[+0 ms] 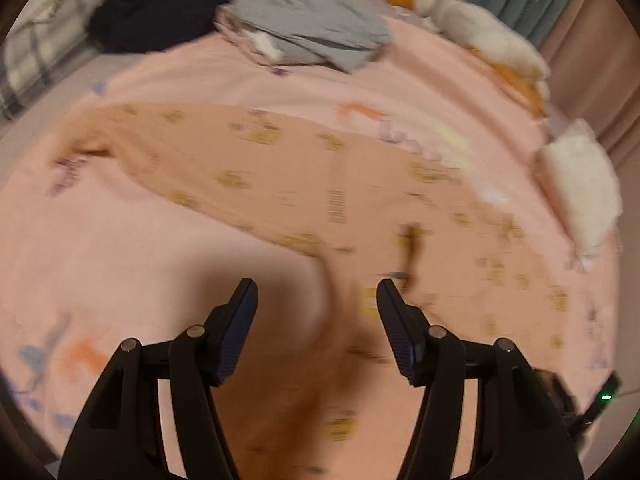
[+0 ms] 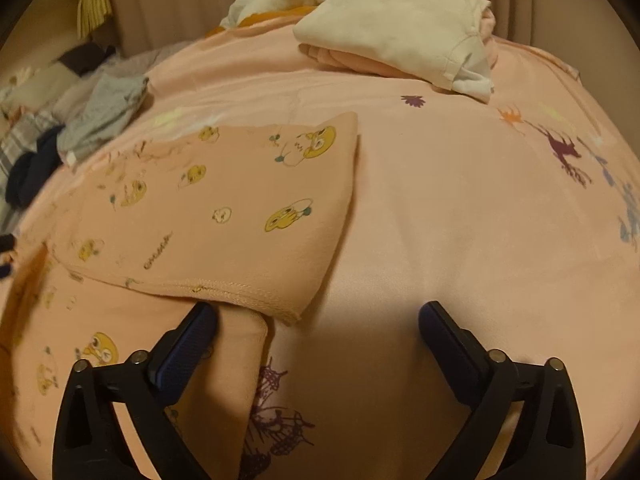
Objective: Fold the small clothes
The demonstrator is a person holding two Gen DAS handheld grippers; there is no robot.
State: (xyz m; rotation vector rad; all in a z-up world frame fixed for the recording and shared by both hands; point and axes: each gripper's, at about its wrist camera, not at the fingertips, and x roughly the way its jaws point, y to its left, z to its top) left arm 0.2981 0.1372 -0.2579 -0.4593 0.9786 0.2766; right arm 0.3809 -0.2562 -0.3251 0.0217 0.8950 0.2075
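A small peach garment printed with yellow chicks (image 2: 224,216) lies spread on the pink blanket (image 2: 460,220), one part folded over with a stitched hem near my right gripper. My right gripper (image 2: 318,322) is open and empty; its left finger (image 2: 188,344) lies at that hem, the right finger over bare blanket. The same garment (image 1: 256,160) shows blurred in the left wrist view, stretching from far left to lower right. My left gripper (image 1: 318,294) is open and empty, just above the garment's near part.
Folded cream and pink clothes (image 2: 400,28) lie at the far right side. A grey garment (image 1: 316,28) and a dark garment (image 1: 160,12) lie at the back, beside a plaid pillow (image 1: 36,52). White fluffy items (image 1: 580,184) sit along the bed's right edge.
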